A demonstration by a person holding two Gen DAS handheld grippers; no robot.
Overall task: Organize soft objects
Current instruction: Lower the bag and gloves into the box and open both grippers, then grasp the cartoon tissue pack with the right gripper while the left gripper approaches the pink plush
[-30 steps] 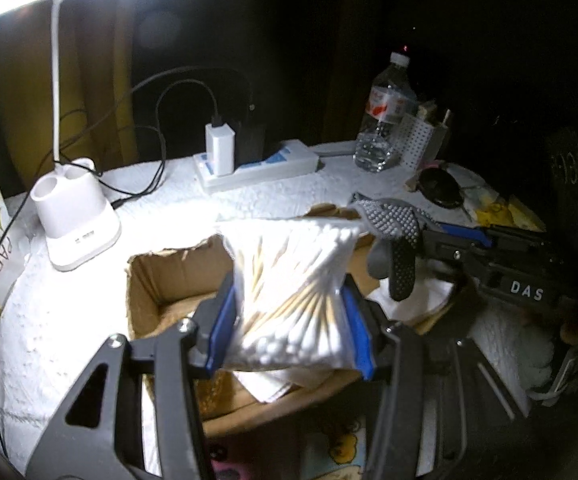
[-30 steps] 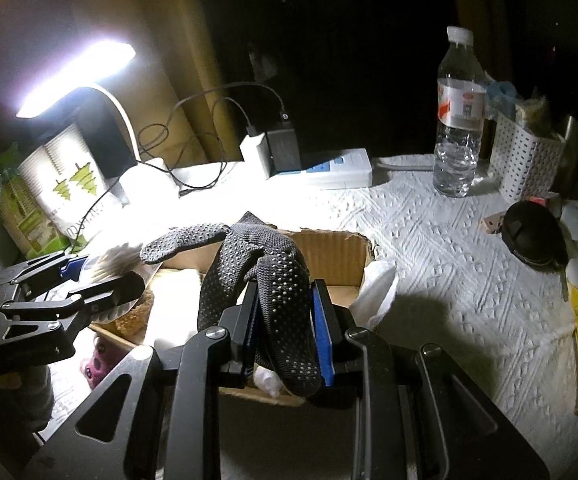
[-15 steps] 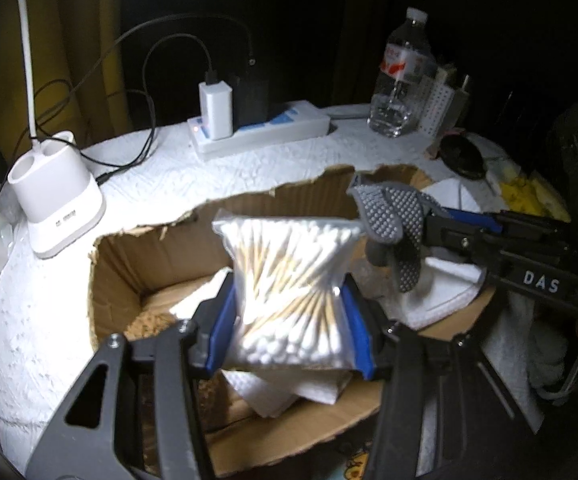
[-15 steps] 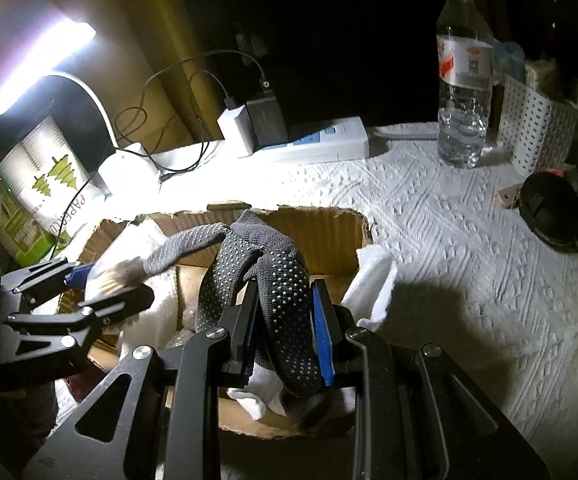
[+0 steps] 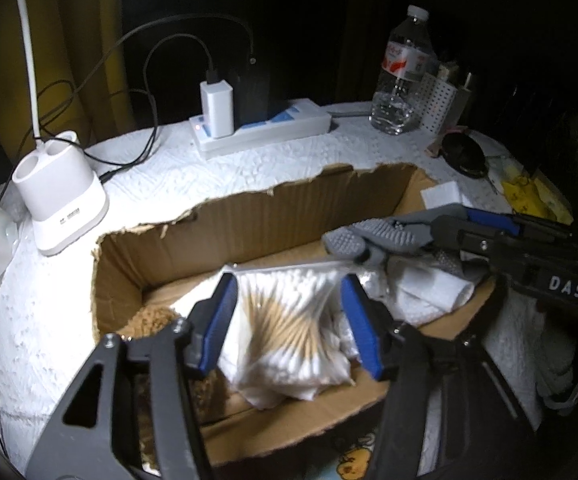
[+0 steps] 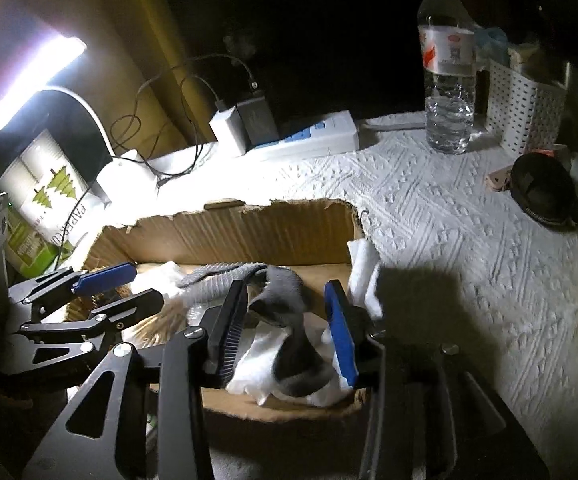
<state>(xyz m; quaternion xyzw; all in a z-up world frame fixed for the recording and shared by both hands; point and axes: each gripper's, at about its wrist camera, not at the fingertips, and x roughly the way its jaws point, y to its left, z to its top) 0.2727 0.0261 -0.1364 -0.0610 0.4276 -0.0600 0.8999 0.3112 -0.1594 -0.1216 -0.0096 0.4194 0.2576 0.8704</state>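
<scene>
Step in hand: release of two soft items into the cardboard box [image 5: 249,220], torn-rimmed, standing on a table w/ white textured cover [image 6: 429,200].

Left gripper [image 5: 289,328]: jaws opening. Bag of cotton swabs [image 5: 289,328] sits between the blue pads, resting inside the box on white tissue; gaps show on both sides, so pads appear off the bag.

Right gripper [image 6: 285,332]: jaws opening. Grey dotted glove [image 6: 289,304] lies between the pads, draped over white tissue [image 6: 261,360] in the box's right end; pads stand apart from it, no clamp visible.

Judgement: both items are delivered; drop phase is near complete.

Next move calls for:
- opening both sets of tongs fully, so neither pad drags bag or glove back out
- lifting each gripper straight up, clear of the box rim
- keeping the two grippers apart; they sit near each other over the box, and glove fingers reach toward the left gripper's side
- locating further soft items on the table; which ones remain I cannot tell, right side is dim

Count:
- grippers: 2
- box: 1
- swab bag: 1
- glove: 1
- tissue pieces in box: several, exact no. unclear
- water bottle [image 6: 449,80]: 1
- power strip [image 5: 265,128]: 1, w/ 2 chargers plugged in
- desk lamp [image 6: 33,84]: 1
- white perforated basket [image 6: 525,112]: 1
- dark round object [image 6: 545,188] near the basket: 1, ID unclear
</scene>
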